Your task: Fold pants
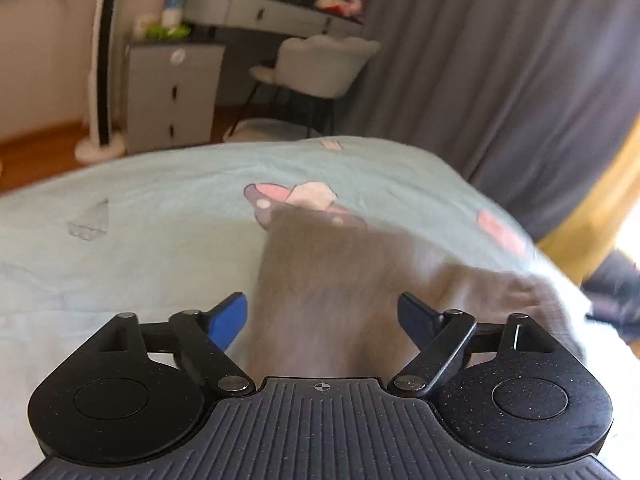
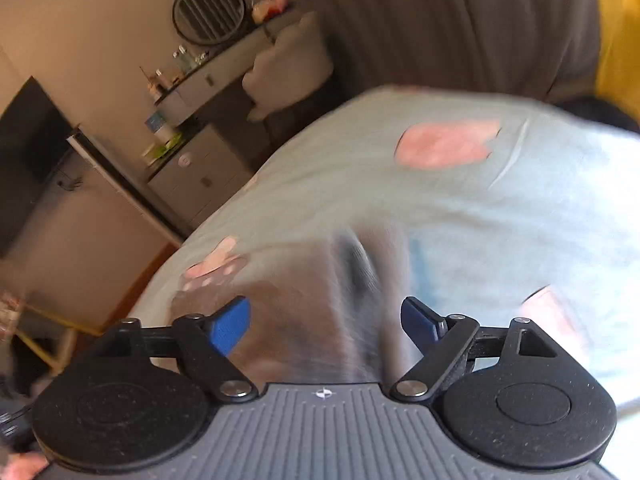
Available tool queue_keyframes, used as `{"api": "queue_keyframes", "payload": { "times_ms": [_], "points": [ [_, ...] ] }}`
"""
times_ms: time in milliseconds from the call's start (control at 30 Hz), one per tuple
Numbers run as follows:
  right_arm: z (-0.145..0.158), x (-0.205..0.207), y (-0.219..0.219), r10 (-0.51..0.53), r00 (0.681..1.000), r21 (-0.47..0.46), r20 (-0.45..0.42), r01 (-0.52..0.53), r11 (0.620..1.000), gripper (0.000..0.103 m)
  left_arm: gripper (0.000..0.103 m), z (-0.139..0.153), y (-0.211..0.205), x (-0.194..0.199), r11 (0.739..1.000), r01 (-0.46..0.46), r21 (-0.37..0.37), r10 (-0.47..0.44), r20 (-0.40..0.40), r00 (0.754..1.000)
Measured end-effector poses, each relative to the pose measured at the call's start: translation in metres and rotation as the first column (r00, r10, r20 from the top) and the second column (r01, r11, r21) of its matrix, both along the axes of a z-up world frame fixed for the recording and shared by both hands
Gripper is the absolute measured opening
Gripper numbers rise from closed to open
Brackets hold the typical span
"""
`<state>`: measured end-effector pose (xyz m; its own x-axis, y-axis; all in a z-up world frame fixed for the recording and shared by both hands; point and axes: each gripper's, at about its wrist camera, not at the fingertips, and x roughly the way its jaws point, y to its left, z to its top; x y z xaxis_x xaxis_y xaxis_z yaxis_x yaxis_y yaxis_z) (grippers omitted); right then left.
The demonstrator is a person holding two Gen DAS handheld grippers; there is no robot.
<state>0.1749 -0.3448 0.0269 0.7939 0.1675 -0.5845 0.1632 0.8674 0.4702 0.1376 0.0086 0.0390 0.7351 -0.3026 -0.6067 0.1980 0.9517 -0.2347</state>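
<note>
Grey-brown pants [image 1: 332,272] lie blurred on the pale green bed sheet [image 1: 140,240], running away from the camera over a pink cartoon print. My left gripper [image 1: 320,320] hovers over their near end, open, its blue pads [image 1: 230,320] set wide on either side of the cloth and not pressing on it. In the right wrist view the pants [image 2: 296,320] appear as a blurred grey strip with a dark fold. My right gripper [image 2: 326,320] is open above them, both pads clear of the cloth. The near end of the pants is hidden under the gripper bodies.
The bed sheet [image 2: 480,220] drops off at its far edge. Beyond it stand a grey cabinet [image 1: 172,96], a dressing table [image 1: 272,12] with a pale chair [image 1: 320,68], a white tower fan [image 1: 104,60] and grey curtains [image 1: 500,60]. A hand [image 2: 22,466] shows at the lower left.
</note>
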Motion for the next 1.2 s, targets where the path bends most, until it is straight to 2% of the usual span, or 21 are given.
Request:
{"api": "queue_keyframes", "payload": {
  "times_ms": [133,267,367,500,600,633,733,800,867,933,1033,1067,1167,1200],
  "points": [
    [-0.005,-0.021,0.004,0.058,0.998,0.035,0.000,-0.058,0.998,0.090,0.095,-0.016,-0.007,-0.047,0.996,0.039,0.079,-0.041,0.025,0.999],
    [-0.017,-0.041,0.013,0.067,0.998,0.077,0.004,-0.067,0.995,0.090,0.095,-0.042,-0.023,-0.062,0.984,0.046,0.174,-0.041,-0.031,0.999],
    [-0.026,-0.053,0.011,0.021,1.000,0.152,0.020,-0.024,0.988,0.090,0.095,-0.050,-0.013,-0.066,0.990,0.027,0.141,-0.022,-0.040,0.999],
    [-0.042,-0.058,0.007,-0.057,0.998,0.251,-0.040,0.066,0.966,0.085,0.095,-0.051,-0.002,-0.070,0.996,0.008,0.084,-0.003,-0.062,0.998],
    [-0.058,-0.053,0.004,-0.097,0.992,0.321,-0.076,0.116,0.940,0.069,0.095,-0.055,-0.001,-0.080,0.998,-0.021,0.065,0.024,-0.050,0.998],
    [-0.064,-0.051,0.002,-0.113,0.989,0.349,-0.095,0.139,0.927,0.062,0.095,-0.055,-0.003,-0.082,0.997,-0.030,0.067,0.032,-0.040,0.999],
    [-0.073,-0.049,0.001,-0.161,0.980,0.383,-0.118,0.195,0.903,0.061,0.095,-0.052,-0.009,-0.089,0.993,-0.034,0.110,0.033,0.008,0.999],
    [-0.071,-0.054,0.004,-0.174,0.977,0.367,-0.124,0.208,0.907,0.060,0.095,-0.051,-0.011,-0.093,0.990,-0.039,0.133,0.034,0.034,0.999],
    [-0.070,-0.062,0.007,-0.206,0.967,0.340,-0.152,0.247,0.907,0.063,0.095,-0.051,-0.011,-0.094,0.990,-0.042,0.136,0.038,0.034,0.999],
    [-0.076,-0.071,0.010,-0.227,0.959,0.365,-0.169,0.275,0.889,0.065,0.095,-0.049,-0.009,-0.093,0.991,-0.055,0.123,0.051,0.032,0.998],
    [-0.094,-0.074,0.008,-0.246,0.951,0.444,-0.187,0.306,0.842,0.073,0.095,-0.046,-0.003,-0.095,0.989,-0.098,0.111,0.093,0.045,0.995],
    [-0.097,-0.072,0.007,-0.266,0.946,0.466,-0.184,0.322,0.824,0.081,0.095,-0.045,0.000,-0.095,0.989,-0.108,0.105,0.103,0.046,0.994],
    [-0.105,-0.066,0.004,-0.310,0.934,0.523,-0.179,0.357,0.774,0.094,0.095,-0.042,0.009,-0.099,0.986,-0.151,0.065,0.149,0.039,0.988],
    [-0.107,-0.063,0.005,-0.323,0.929,0.526,-0.181,0.368,0.766,0.094,0.095,-0.041,0.012,-0.100,0.985,-0.164,0.054,0.162,0.038,0.986]
  ]
}}
